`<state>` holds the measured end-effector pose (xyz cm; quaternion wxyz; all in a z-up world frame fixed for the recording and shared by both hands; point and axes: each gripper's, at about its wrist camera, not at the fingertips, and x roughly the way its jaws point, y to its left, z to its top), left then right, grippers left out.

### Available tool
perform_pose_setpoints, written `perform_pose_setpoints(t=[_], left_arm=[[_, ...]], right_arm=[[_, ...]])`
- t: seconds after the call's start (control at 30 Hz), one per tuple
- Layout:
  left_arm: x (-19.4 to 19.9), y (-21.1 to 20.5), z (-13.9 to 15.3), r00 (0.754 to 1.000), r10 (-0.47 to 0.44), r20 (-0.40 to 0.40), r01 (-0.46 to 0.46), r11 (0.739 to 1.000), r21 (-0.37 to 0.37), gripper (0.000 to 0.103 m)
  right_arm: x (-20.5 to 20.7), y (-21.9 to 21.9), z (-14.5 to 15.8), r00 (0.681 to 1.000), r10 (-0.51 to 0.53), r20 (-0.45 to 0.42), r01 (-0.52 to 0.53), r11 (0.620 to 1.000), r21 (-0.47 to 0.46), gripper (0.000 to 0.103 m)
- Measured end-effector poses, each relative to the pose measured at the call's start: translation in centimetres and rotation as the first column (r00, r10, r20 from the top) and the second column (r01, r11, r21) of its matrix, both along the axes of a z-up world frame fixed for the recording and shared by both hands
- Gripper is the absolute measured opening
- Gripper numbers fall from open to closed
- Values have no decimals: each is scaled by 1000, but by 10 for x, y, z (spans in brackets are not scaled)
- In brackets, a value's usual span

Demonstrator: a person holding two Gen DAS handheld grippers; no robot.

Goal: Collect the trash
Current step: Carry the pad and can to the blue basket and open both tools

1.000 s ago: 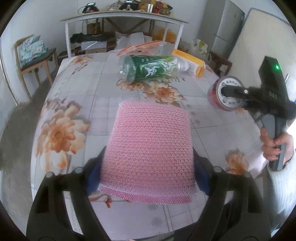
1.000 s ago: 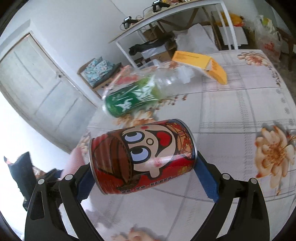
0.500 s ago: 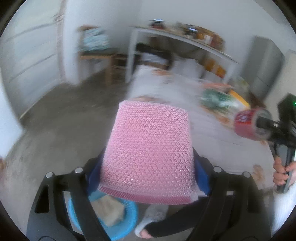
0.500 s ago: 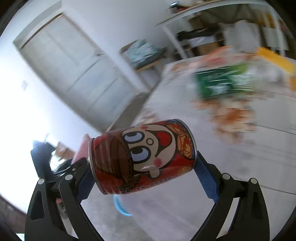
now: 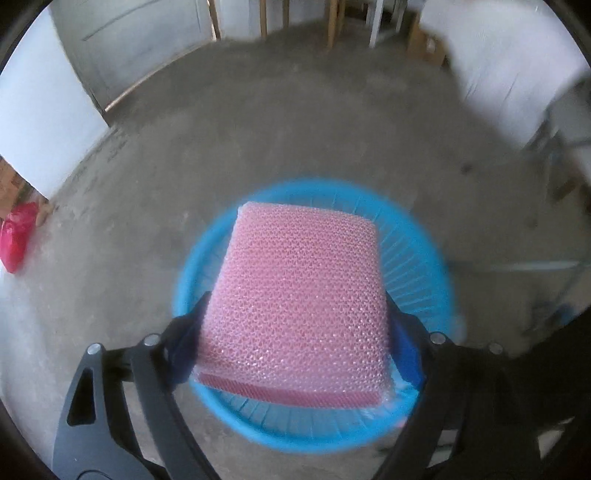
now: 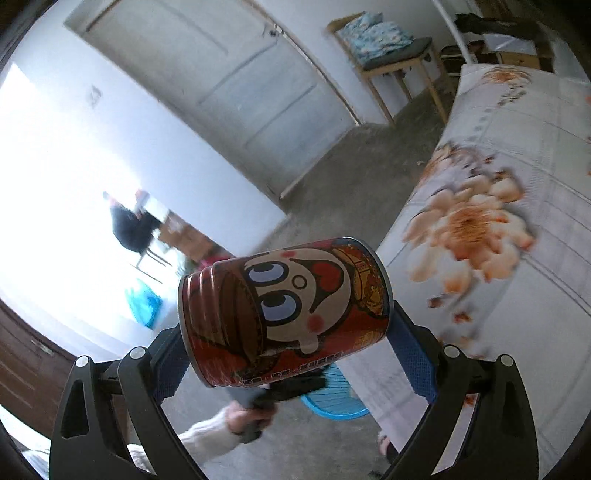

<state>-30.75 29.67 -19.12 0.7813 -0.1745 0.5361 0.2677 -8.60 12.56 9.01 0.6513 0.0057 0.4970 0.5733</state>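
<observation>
Two trash items: pink mesh-textured pad [image 5: 295, 295], red cartoon-faced can [image 6: 284, 314].

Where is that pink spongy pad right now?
In the left wrist view, the pink pad sits between the left gripper fingers, hanging directly above the blue basket on the concrete floor.

Bare grey concrete floor [image 5: 258, 122], scuffed and dusty. White walls [image 6: 122, 122]; a pale panelled door [image 6: 236, 74] with a small handle stands shut. Strong daylight floods through an open doorway [image 6: 48, 229], washing out that side. Wooden chair [image 6: 391, 55] with a blue patterned cushion against the wall beside the door. Tabletop [image 6: 517, 206] covered in a white cloth printed with orange flowers. Wooden furniture legs [image 5: 295, 18] at the far wall. A red bag [image 5: 14, 236] on the floor by a wall corner.
</observation>
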Motion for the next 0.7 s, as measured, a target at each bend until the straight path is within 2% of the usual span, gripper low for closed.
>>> perform_pose_setpoints(t=[0.1, 0.2, 0.27, 0.33, 0.43, 0.57, 0.7], left_arm=[[11, 4, -49, 997, 22, -78, -25, 999, -35, 83], [3, 16, -67, 993, 69, -94, -80, 990, -116, 83], [-8, 21, -67, 993, 84, -77, -94, 987, -133, 83], [-20, 27, -59, 990, 121, -67, -127, 987, -101, 83], [-51, 40, -39, 980, 200, 13, -197, 971, -138, 83], [-97, 55, -10, 934, 340, 111, -317, 930, -184, 84], [-142, 73, 13, 865, 466, 185, -423, 877, -230, 85]], right_arm=[[-13, 14, -12, 999, 35, -15, -35, 999, -32, 93], [-30, 24, -17, 997, 73, 12, -72, 995, -62, 93], [-38, 30, -17, 995, 96, 24, -94, 993, -74, 93], [-46, 39, -18, 992, 122, 36, -119, 989, -92, 93], [-62, 53, -21, 984, 173, 44, -167, 980, -108, 93], [-84, 73, -26, 972, 232, 37, -225, 965, -134, 93], [-109, 103, -59, 959, 282, 14, -272, 937, -221, 93]])
